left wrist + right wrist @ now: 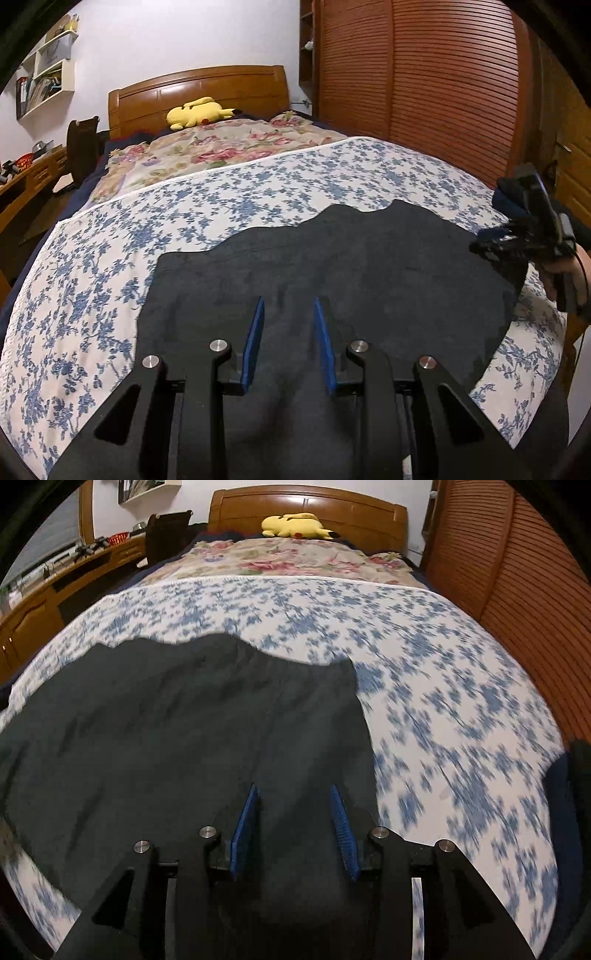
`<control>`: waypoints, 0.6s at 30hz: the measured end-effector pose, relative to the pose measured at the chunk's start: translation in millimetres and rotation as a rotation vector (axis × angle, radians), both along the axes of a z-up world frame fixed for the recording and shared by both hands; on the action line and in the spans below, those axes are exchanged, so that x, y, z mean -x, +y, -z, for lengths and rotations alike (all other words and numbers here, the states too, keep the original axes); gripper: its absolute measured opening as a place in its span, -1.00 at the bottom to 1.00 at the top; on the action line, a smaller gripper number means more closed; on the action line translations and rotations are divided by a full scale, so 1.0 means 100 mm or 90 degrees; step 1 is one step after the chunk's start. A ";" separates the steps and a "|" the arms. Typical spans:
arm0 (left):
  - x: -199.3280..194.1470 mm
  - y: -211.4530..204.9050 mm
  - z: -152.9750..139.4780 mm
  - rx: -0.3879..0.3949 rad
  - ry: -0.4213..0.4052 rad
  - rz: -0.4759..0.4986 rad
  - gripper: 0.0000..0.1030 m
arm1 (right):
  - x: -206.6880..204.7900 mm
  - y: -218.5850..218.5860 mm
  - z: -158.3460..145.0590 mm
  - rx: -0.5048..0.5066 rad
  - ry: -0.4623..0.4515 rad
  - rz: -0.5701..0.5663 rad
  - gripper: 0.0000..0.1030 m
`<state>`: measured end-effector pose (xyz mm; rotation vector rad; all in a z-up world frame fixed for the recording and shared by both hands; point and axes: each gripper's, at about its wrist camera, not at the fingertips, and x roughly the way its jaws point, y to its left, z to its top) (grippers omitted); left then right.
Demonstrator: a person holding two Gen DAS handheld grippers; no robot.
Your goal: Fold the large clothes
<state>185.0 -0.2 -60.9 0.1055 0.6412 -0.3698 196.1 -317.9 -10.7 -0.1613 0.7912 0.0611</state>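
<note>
Across the bed [92, 258], on the blue-floral sheet [443, 701], we have the dark garment [351, 258] spread mostly flat, its far edge wavy and uneven. It lies toward the near end of the bed, well short of the pink floral quilt [221, 144] and the yellow plush [197, 112] by the headboard.

Left gripper [289, 306]: fingers parted, blue pads clear of each other, nothing pinched; cloth lies under them, and we can't tell whether they touch it. Right gripper [293, 794]: fingers parted too, no fabric between the pads, sitting over the garment's right portion near its side edge. From the left wrist view it hangs at the garment's right edge, with a hand [569, 273] behind it.

Our read: we're between folds, nothing held.

Risks:
- Right wrist view is motion-blurred, so a grab taken now could land off the edge and catch sheet instead of garment.
- Dark cloth hides layers; we might pinch one ply only and drag the fold skewed.
- That wavy far edge will carry into the next fold unless it's flattened.
</note>
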 end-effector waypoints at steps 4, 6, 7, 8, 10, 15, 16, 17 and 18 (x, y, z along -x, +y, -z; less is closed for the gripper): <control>0.06 -0.15 -0.03 -0.001 -0.005 0.009 -0.44 | 0.32 -0.07 -0.02 -0.003 -0.009 -0.003 -0.18; 0.10 -0.22 -0.04 0.001 -0.004 0.010 -0.44 | 0.42 -0.09 0.07 -0.012 -0.002 -0.008 -0.18; 0.11 -0.24 -0.05 0.005 0.000 0.013 -0.44 | 0.46 -0.12 0.12 -0.020 0.001 -0.006 -0.18; 0.13 -0.27 -0.05 0.010 0.003 0.019 -0.44 | 0.50 -0.15 0.16 -0.032 -0.002 -0.003 -0.18; 0.21 -0.32 -0.05 0.009 0.008 0.026 -0.44 | 0.53 -0.18 0.25 -0.037 -0.003 -0.008 -0.18; 0.43 -0.34 0.03 -0.014 0.019 0.007 -0.44 | 0.45 -0.25 0.41 -0.082 0.014 -0.019 -0.18; 0.46 -0.32 0.05 -0.017 0.022 0.000 -0.44 | 0.44 -0.27 0.42 -0.091 0.014 -0.020 -0.18; 0.51 -0.28 0.07 -0.021 0.025 -0.011 -0.44 | 0.43 -0.29 0.41 -0.094 0.015 -0.020 -0.18; 0.54 -0.25 0.10 -0.024 0.028 -0.020 -0.44 | 0.45 -0.25 0.38 -0.087 0.015 -0.020 -0.18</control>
